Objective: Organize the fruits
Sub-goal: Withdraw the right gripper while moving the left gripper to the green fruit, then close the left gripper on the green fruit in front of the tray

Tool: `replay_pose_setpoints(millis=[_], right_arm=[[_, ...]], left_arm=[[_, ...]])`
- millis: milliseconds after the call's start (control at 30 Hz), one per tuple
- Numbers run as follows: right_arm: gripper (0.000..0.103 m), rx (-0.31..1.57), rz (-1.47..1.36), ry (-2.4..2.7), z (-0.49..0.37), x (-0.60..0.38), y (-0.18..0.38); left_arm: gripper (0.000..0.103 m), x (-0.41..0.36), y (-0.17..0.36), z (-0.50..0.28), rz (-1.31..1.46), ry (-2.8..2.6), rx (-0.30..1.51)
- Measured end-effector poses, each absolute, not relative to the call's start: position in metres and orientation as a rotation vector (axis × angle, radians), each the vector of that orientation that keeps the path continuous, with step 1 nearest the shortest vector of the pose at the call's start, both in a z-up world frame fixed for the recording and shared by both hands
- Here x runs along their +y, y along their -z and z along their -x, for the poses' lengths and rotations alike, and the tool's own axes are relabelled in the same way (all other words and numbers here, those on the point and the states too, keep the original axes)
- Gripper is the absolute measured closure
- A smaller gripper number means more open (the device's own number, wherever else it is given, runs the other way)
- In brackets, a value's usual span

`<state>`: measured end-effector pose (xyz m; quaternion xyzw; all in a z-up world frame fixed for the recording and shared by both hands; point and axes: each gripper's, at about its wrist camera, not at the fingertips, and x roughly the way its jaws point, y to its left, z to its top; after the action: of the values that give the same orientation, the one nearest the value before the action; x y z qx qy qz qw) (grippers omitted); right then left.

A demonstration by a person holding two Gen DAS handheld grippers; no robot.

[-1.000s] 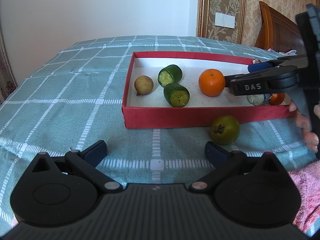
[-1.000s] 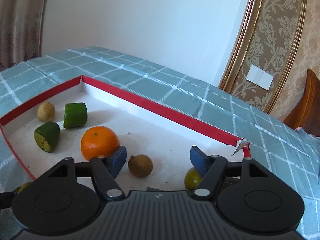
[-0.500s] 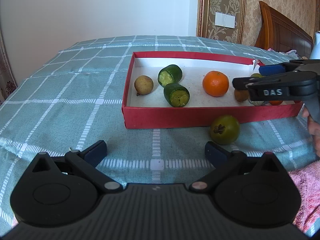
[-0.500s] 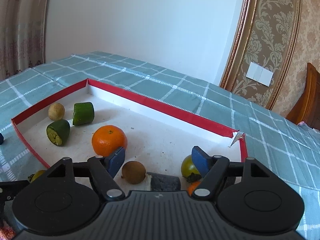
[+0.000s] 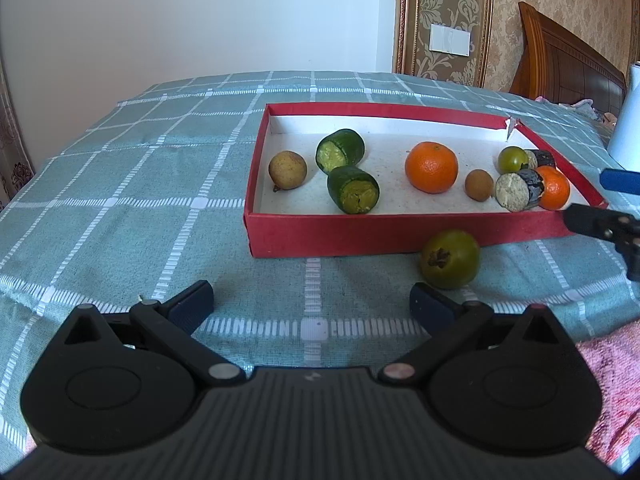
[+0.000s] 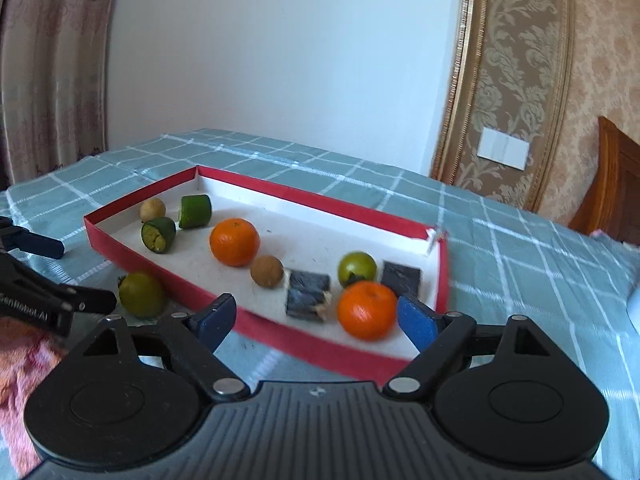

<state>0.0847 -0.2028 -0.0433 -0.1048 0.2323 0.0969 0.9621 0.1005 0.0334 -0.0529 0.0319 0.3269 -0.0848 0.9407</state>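
Note:
A red box (image 5: 400,236) (image 6: 132,254) on the checked cloth holds two oranges (image 5: 431,167) (image 6: 367,310), two green cut pieces (image 5: 353,190), brown round fruits (image 5: 287,169), a small green fruit (image 5: 513,159) and two dark cut pieces (image 5: 519,191). One green fruit (image 5: 449,259) (image 6: 142,294) lies on the cloth outside the box's near wall. My left gripper (image 5: 312,306) is open and empty, just short of that fruit. My right gripper (image 6: 316,322) is open and empty, above the box's near right corner.
The teal checked cloth (image 5: 140,200) covers the bed. A pink towel (image 5: 612,380) lies at the near right. A white object (image 5: 626,120) stands right of the box. A wooden headboard (image 5: 568,64) and wall are behind.
My right gripper has drawn back out of the box toward its right end, open and empty. The left gripper has not moved.

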Motion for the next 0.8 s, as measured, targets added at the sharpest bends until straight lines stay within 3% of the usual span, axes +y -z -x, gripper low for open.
replay_pose_setpoints(millis=[800], right_arm=[[0.015, 0.612, 0.123, -0.115, -0.075, -0.230, 0.065]], left_arm=[[0.002, -0.021, 0.032, -0.084, -0.053, 0.229, 0.596]])
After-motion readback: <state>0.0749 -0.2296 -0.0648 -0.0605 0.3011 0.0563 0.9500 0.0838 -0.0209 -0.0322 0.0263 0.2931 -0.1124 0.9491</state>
